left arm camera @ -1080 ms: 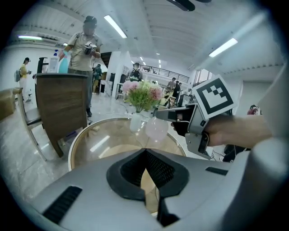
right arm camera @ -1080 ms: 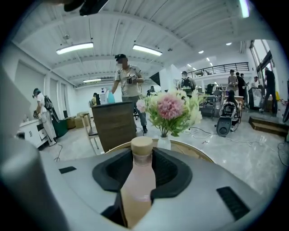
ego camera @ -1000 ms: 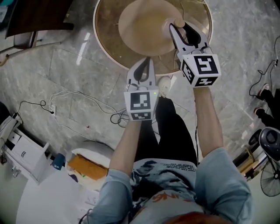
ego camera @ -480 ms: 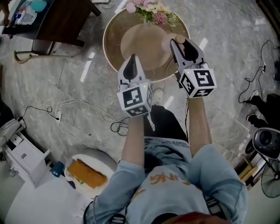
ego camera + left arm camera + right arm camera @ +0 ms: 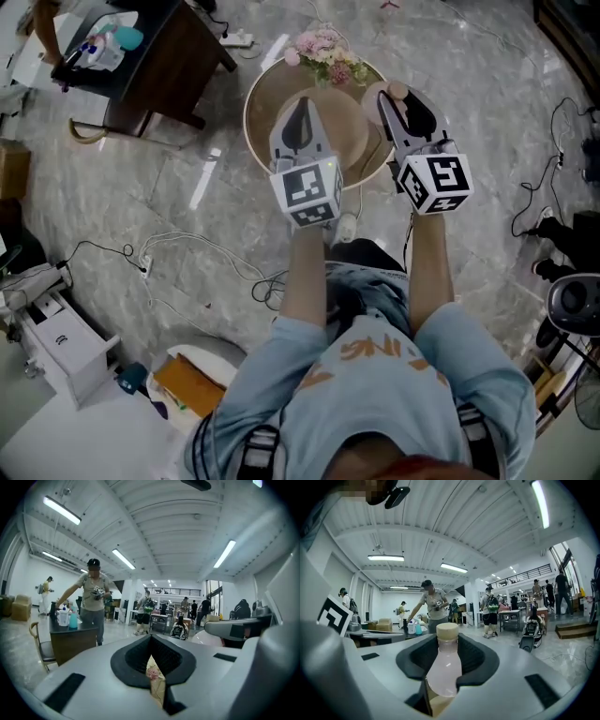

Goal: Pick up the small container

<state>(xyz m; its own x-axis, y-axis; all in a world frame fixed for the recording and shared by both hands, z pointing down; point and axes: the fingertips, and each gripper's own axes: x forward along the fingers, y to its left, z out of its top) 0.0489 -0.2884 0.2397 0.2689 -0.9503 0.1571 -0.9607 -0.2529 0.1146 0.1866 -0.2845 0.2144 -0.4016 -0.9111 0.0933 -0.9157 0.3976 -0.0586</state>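
The small container is a pale pink bottle (image 5: 444, 667) with a beige cap; in the head view only its cap (image 5: 397, 91) shows. My right gripper (image 5: 400, 105) is shut on the bottle's body and holds it upright in the air above the round table's right side. The bottle fills the gap between the dark pads (image 5: 474, 660) in the right gripper view. My left gripper (image 5: 299, 117) hovers over the table's middle with its jaws together and nothing held. Through its narrow slit (image 5: 154, 677) only a sliver of the flowers below shows.
A round tan table (image 5: 258, 127) carries a pale domed shape (image 5: 349, 122) and a flower bunch (image 5: 325, 52). A dark desk (image 5: 150, 66) with bottles stands at upper left. Cables (image 5: 178, 248) lie on the marble floor. A white cabinet (image 5: 56, 337) stands lower left. Several people stand across the hall.
Both grippers have risen well above the table, the right one carrying the bottle along. The table looks smaller and the flowers and the dark desk have come into view.
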